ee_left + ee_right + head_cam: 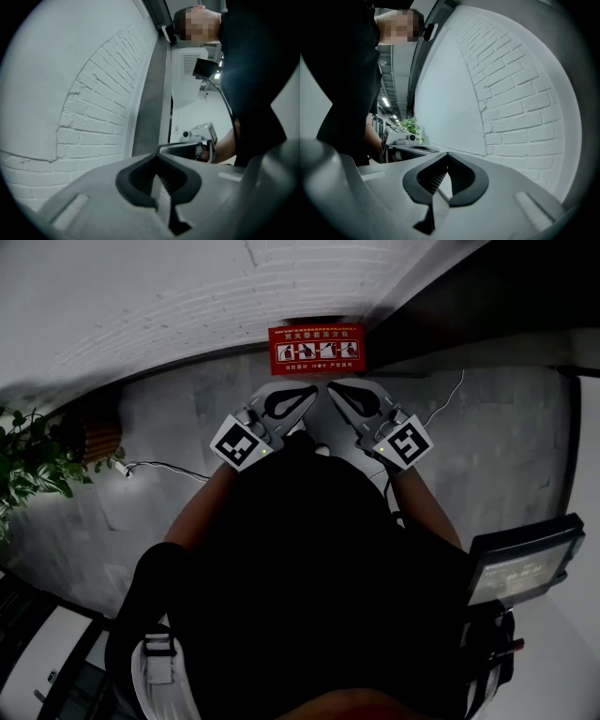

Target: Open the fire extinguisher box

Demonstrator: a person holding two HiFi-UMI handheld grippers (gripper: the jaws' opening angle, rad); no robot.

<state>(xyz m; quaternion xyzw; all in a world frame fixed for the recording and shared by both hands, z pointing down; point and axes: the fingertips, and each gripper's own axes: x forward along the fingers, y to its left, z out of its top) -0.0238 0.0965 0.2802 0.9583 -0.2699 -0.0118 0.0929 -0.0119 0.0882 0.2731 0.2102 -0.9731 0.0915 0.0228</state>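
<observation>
The fire extinguisher box [315,348] is a low red case with white print, standing on the grey floor against the white brick wall, lid closed. Both grippers are held side by side just in front of it, tips angled towards each other. My left gripper [312,391] is shut with nothing between its jaws, which meet at the tip in the left gripper view [157,154]. My right gripper [331,389] is also shut and empty, seen up close in the right gripper view [447,153]. Neither touches the box.
A white brick wall [187,306] runs behind the box. A potted plant [28,465] stands at the left, with a white cable [164,466] on the floor near it. A dark cart with a screen [520,563] stands at the right.
</observation>
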